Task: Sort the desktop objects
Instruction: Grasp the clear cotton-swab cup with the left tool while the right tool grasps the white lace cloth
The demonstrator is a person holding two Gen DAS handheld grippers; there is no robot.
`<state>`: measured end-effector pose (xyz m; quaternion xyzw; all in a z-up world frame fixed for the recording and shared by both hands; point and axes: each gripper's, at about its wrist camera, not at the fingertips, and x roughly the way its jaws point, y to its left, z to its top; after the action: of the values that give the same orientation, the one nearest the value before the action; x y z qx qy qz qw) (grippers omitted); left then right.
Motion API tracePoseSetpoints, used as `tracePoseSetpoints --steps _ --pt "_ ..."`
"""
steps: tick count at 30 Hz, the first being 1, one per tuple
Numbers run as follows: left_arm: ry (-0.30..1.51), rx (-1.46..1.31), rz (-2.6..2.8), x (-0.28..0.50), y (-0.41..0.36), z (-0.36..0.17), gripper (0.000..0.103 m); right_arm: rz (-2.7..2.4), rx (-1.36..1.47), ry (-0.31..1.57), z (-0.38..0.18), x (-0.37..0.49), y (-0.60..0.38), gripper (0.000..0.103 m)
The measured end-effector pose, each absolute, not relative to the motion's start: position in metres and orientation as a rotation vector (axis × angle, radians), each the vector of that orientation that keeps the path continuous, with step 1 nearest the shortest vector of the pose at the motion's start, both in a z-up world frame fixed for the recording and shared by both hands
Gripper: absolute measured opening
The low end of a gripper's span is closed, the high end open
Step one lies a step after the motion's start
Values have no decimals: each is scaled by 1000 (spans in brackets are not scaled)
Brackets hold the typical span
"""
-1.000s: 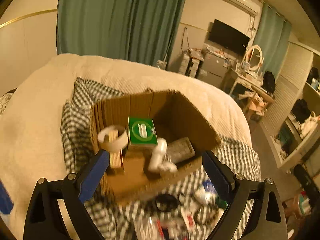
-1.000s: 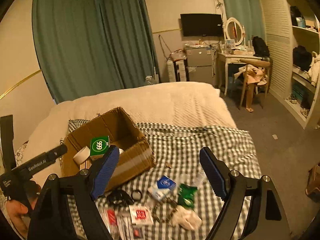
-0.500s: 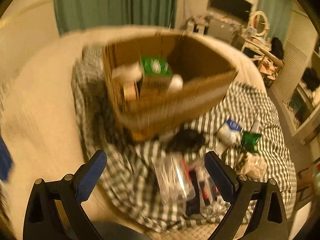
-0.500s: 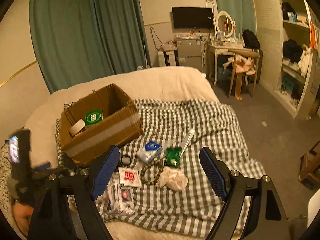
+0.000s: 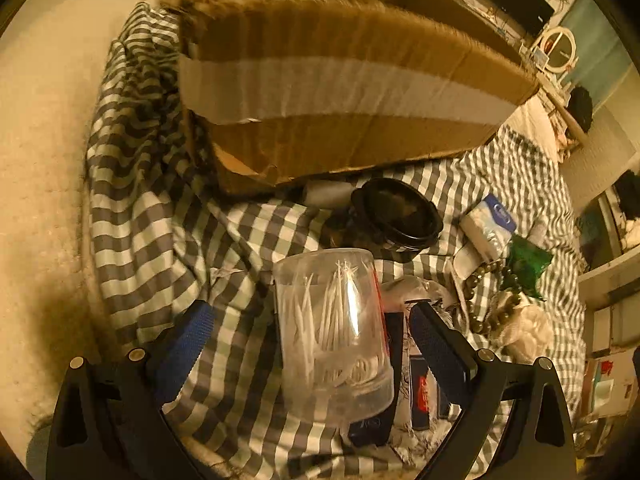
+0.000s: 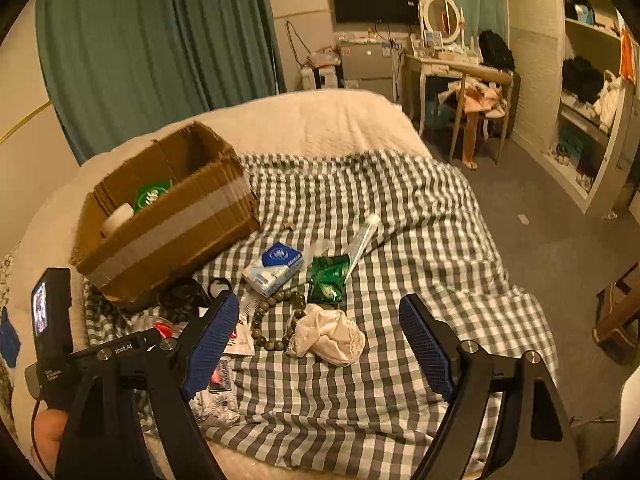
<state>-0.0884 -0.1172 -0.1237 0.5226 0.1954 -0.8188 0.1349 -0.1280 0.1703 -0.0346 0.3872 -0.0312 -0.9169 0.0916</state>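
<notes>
Left gripper (image 5: pixel 310 334) straddles the clear tub (image 5: pixel 332 332), jaws wide, gripping nothing.
Closing off-centre could roll it off the bed's near edge; right gripper (image 6: pixel 316 338) gapes empty.

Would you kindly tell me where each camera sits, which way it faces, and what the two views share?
Left wrist: rides the left gripper, low over the checked cloth, facing a clear plastic jar of picks; only its blue-padded fingers show.
Right wrist: rides the right gripper, higher, facing across the bed; the left tool and a hand show.
Shared: brown cardboard box, blue tissue pack, green packet, bead string.
</notes>
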Motion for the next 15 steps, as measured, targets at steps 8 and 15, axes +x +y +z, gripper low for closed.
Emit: tracePoseSetpoints --steps 8,15 --pt "500 1628 -2318 -102 -111 -148 101 -2647 1309 -103 -96 -157 161 82" --pt "627 1560 -2302 -93 -127 -146 89 -2598 1429 -118 -140 -178 160 82"
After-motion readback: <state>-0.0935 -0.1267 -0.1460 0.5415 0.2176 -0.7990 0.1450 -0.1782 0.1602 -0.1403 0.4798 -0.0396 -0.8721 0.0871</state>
